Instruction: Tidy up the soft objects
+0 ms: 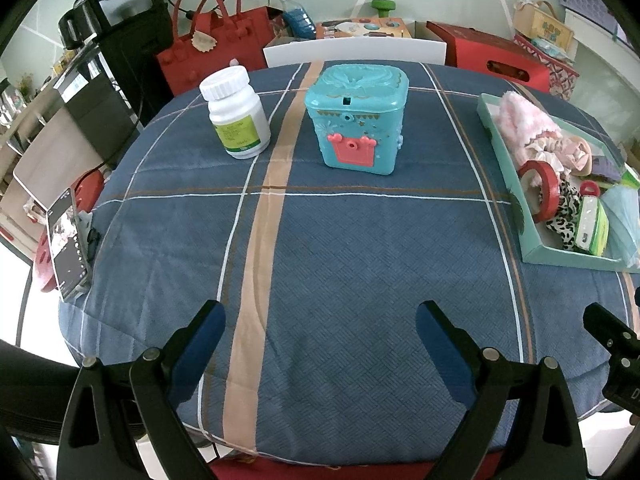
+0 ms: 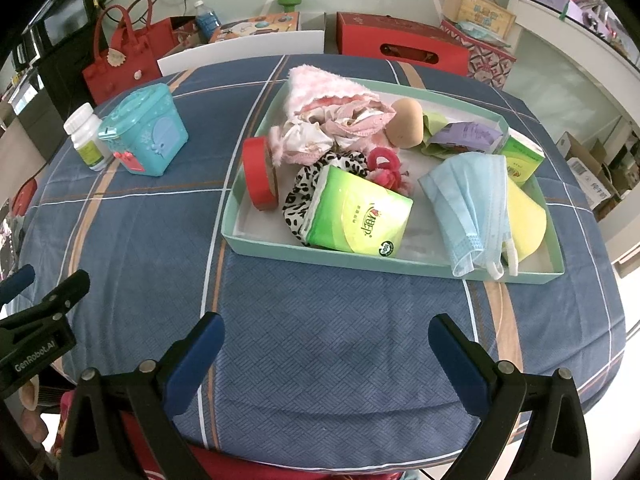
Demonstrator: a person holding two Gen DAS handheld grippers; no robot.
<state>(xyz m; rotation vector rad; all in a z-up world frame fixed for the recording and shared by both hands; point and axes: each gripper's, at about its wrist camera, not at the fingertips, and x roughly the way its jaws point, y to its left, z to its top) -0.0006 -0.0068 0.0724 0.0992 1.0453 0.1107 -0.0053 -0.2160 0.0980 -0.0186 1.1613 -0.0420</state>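
Grippers low over blue tablecloth [image 2: 328,340]: left gripper [image 1: 320,336] and right gripper [image 2: 326,344] both spread wide, empty. Farther off, teal tray [image 2: 280,246] heaped with soft things (face mask [image 2: 466,208], tissue pack [image 2: 356,216], pink cloth [image 2: 332,92]); lower items partly buried.

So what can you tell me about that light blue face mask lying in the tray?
The face mask is a pale blue disposable one, made of thin pleated fabric with white ear loops. It lies crumpled and folded rather than flat, at the right side of the teal tray. Its lower end and loops drape over the tray's near rim. It rests on a yellow sponge-like piece, and its upper edge appears to touch a green box. Neither hand-held gripper touches it.
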